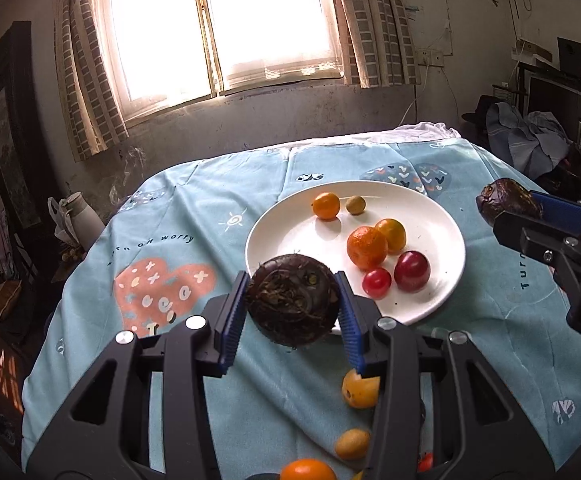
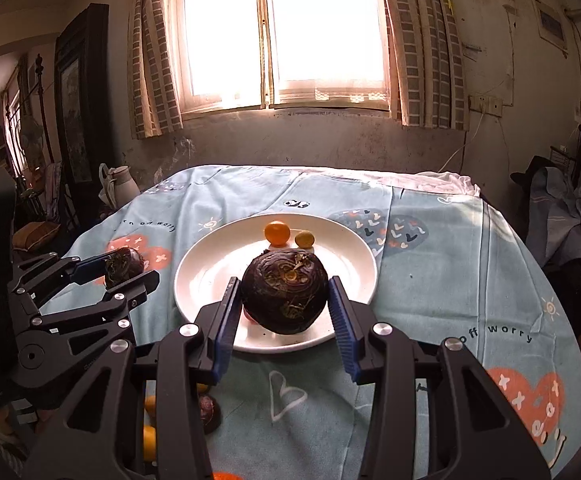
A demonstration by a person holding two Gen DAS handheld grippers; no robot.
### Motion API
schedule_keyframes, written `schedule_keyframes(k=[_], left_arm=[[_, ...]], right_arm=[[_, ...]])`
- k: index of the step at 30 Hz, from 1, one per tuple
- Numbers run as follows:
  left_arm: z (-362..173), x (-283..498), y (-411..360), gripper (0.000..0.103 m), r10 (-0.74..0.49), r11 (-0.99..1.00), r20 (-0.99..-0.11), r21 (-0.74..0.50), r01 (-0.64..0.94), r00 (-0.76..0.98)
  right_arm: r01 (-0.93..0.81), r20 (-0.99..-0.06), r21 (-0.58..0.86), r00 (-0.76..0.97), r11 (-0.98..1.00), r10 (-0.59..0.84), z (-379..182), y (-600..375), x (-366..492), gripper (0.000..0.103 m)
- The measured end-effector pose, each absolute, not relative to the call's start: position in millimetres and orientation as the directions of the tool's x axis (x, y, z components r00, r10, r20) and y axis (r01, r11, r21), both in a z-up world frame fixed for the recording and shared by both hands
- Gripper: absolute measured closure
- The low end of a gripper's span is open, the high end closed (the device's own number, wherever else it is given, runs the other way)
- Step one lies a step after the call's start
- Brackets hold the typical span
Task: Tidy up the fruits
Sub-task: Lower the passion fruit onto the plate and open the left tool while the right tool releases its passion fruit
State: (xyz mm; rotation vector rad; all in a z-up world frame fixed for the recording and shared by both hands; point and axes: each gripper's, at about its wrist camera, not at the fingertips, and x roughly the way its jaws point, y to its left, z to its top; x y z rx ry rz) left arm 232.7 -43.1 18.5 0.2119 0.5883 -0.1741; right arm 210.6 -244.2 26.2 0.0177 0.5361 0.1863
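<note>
Blue-padded fingers (image 1: 232, 316) of the left gripper (image 1: 292, 312) clamp a dark wrinkled fruit (image 1: 293, 299) above the near rim of the white plate (image 1: 286, 224), which holds orange, yellow-green and red fruits. Loose orange fruits (image 1: 360, 389) lie on the tablecloth (image 1: 170, 208) below.

From the right wrist, the right gripper (image 2: 284, 308) squeezes its own dark fruit (image 2: 284, 291) over the plate's middle; the left gripper sits off to the left side.

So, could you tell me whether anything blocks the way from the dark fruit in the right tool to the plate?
Nothing visible does. The right tool holds the dark fruit above the white plate, whose near-left part is bare; the small fruits lie elsewhere on it.
</note>
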Motion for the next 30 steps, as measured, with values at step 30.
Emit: schedule_keyframes(k=[30], left_arm=[[-26, 198, -9, 0.024, -0.113, 0.97, -0.681, 0.083, 0.229, 0.724]], right_arm=[[-0.257, -0.523, 0.194, 0.79, 0.947, 0.321, -16, -257, 113, 0.036]])
